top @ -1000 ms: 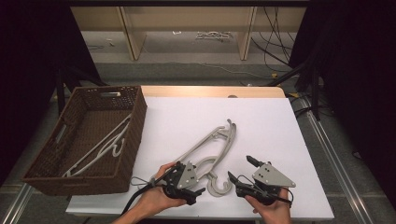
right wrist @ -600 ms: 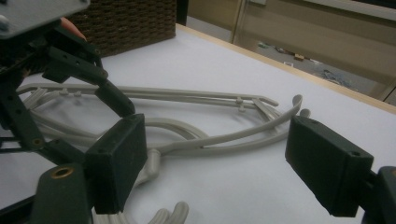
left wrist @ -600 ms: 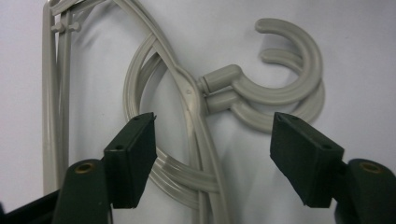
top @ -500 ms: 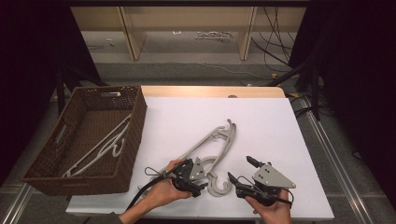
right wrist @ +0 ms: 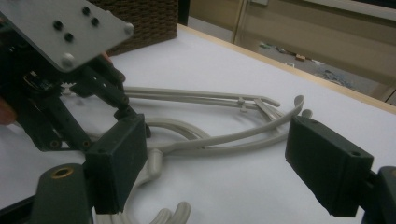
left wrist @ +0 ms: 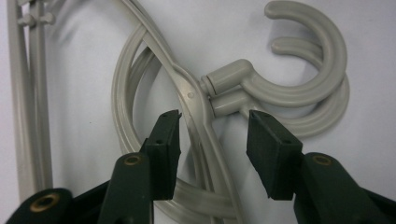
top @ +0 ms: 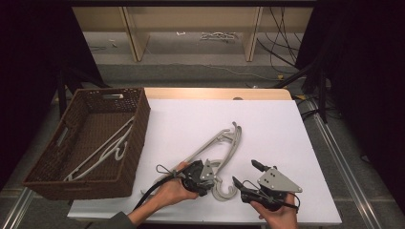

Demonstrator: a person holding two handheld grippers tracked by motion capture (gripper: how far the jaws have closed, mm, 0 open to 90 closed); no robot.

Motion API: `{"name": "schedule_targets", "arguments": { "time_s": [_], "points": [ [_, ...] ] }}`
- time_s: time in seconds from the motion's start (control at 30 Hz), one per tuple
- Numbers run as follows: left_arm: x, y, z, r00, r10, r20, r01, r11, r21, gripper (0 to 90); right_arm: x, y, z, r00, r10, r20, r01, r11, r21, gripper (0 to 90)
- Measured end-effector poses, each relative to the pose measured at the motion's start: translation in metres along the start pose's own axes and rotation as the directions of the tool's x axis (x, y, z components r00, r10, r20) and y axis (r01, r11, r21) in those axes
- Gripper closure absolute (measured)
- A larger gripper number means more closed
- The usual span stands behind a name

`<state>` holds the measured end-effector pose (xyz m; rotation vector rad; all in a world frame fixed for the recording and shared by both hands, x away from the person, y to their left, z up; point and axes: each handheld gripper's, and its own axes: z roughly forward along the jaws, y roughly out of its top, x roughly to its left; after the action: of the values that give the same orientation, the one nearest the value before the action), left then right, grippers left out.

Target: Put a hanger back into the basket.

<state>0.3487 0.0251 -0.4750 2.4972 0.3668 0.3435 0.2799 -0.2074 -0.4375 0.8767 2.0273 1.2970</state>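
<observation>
Since two grey plastic hangers (top: 217, 152) lie stacked on the white table (top: 267, 124), near its front edge and about the middle, I think they are the things to pick up. They look light and stiff, with thin, smooth arms that could slip. Their hooks (left wrist: 308, 70) sit one on top of the other, so the two may lift together or slide apart.

I think the best place to hold is the neck, where the hook joins the arms. It is thicker there.

My left gripper (left wrist: 212, 135) is open, with its jaws on both sides of that neck. I cannot tell if they touch it yet.

My right gripper (top: 248, 179) waits just beside the hooks, close to the front edge. Its jaws are wide apart and hold nothing.

At the left edge sits a brown woven basket (top: 138, 129). More hangers (top: 102, 150) lie inside it.
</observation>
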Motion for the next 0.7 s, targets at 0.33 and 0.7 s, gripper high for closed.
{"name": "schedule_targets", "arguments": {
  "time_s": [0.33, 0.7],
  "points": [
    [0.01, 0.003, 0.003, 0.9973, -0.068, 0.03, 0.066, 0.9966, 0.049, 68.8, 0.0, 0.0, 0.001, 0.9998, -0.018, 0.006, 0.018, 0.9998, -0.012, 21.9],
    [0.017, 0.002, -0.002, 0.9821, -0.181, 0.052, 0.179, 0.9829, 0.044, 77.8, 0.001, 0.0, 0.001, 0.9997, -0.024, 0.0, 0.024, 0.9997, -0.004, 22.1]
  ]
}}
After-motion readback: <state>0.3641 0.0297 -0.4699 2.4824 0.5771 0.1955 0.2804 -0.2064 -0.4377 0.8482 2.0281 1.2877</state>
